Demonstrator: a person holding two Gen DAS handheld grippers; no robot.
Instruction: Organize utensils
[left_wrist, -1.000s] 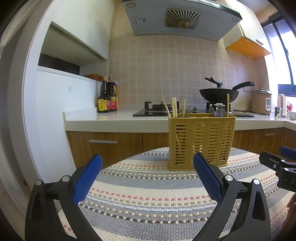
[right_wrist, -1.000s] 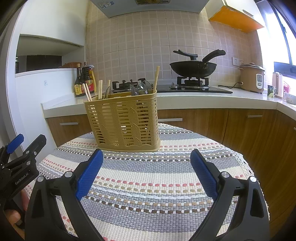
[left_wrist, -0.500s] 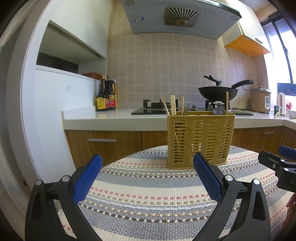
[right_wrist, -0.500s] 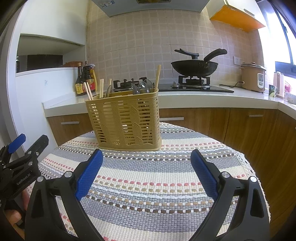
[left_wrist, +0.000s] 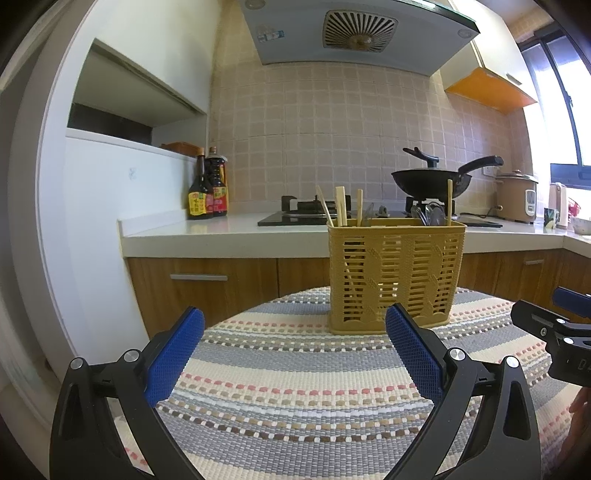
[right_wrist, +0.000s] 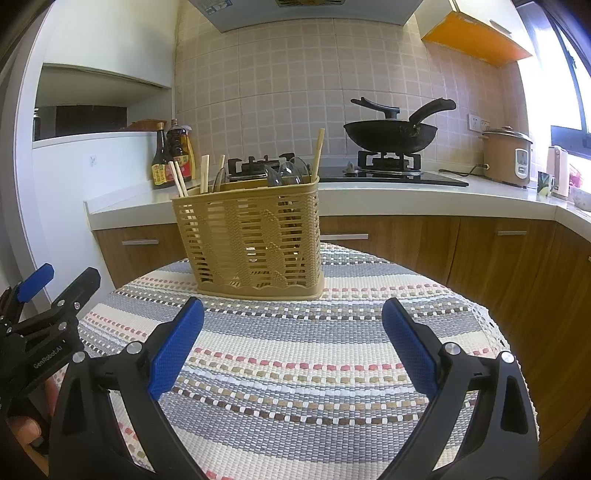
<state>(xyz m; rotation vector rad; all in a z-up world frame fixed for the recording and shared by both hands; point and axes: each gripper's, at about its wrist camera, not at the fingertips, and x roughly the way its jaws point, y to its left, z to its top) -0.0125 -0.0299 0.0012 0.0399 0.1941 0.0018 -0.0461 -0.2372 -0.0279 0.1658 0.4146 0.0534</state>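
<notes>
Right wrist view: the tan slotted plastic utensil basket (right_wrist: 251, 236) stands on the far side of the striped woven tablecloth (right_wrist: 295, 369). Right gripper (right_wrist: 291, 347) and left gripper (left_wrist: 293, 354) gape empty. Tugging a chopstick (right_wrist: 318, 155) could tip this light basket.

The utensil basket (left_wrist: 396, 275) is mustard yellow, with slotted walls and a woven relief pattern. The chopsticks (left_wrist: 340, 206) in it are pale wood. The cloth (right_wrist: 295, 354) on the desk is striped grey and cream, with rows of pink, brown and tan checks. Both tools are black with blue textured pads (left_wrist: 415, 354). Far behind, the wok (right_wrist: 390, 133) is black, the wall tiles (left_wrist: 314, 136) beige-pink, the cupboard fronts (right_wrist: 424, 243) brown wood grain.
</notes>
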